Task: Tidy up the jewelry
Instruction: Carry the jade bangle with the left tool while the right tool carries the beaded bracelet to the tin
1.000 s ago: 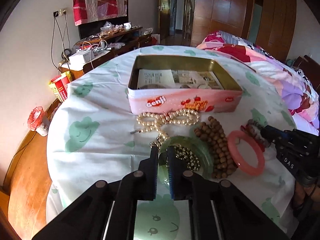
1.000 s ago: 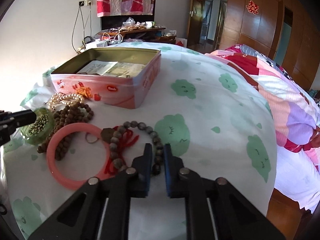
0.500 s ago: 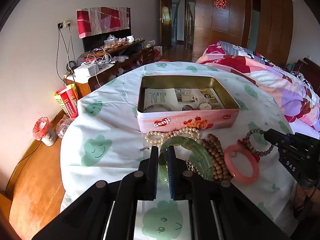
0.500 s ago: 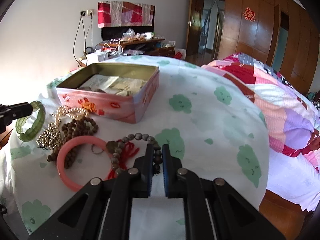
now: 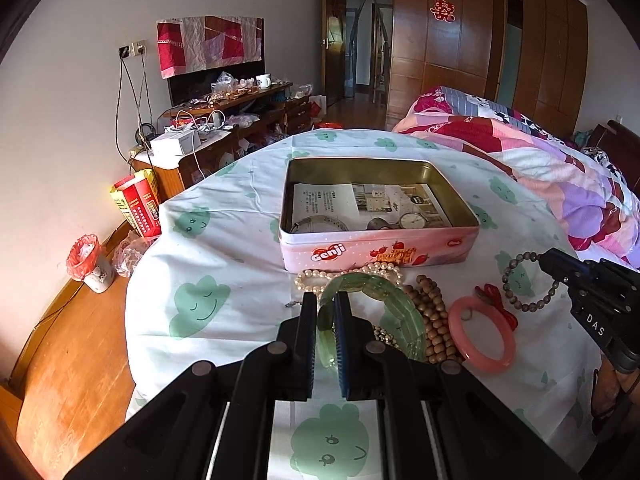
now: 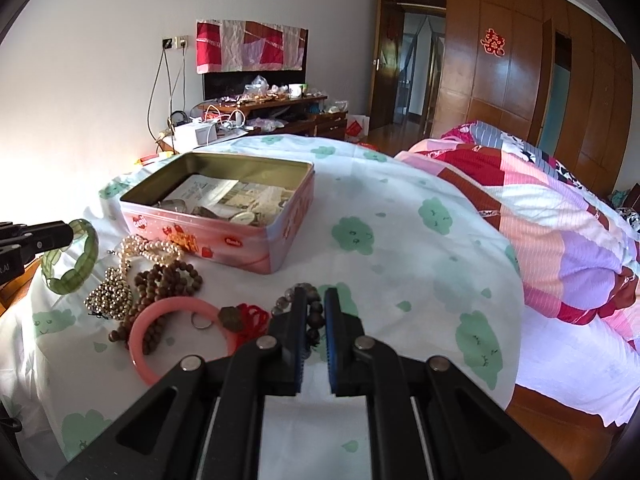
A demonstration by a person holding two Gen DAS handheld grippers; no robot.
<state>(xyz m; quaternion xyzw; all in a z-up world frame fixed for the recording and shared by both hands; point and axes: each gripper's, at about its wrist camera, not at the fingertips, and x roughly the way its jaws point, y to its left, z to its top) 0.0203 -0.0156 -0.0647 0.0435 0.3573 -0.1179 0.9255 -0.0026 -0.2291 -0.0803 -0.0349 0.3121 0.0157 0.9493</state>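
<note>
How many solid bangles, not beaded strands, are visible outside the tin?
2. The green bangle is clamped in the left gripper, lifted above the pile; the pink bangle lies on the tablecloth. Others may hide under the beads.

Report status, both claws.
Left claw shut on green bangle, lifted. Right claw shut on bead bracelet. Tin open, path clear.

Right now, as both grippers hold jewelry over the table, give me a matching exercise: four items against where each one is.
Items:
1. translucent green bangle
2. grey-brown bead bracelet
3. smooth pink bangle
4. white pearl strand

Places:
A. lying flat on the cloth
B. pinched in the left gripper
C. beside the pink tin
D. pinched in the right gripper

Pairs: 1-B, 2-D, 3-A, 4-C
</note>
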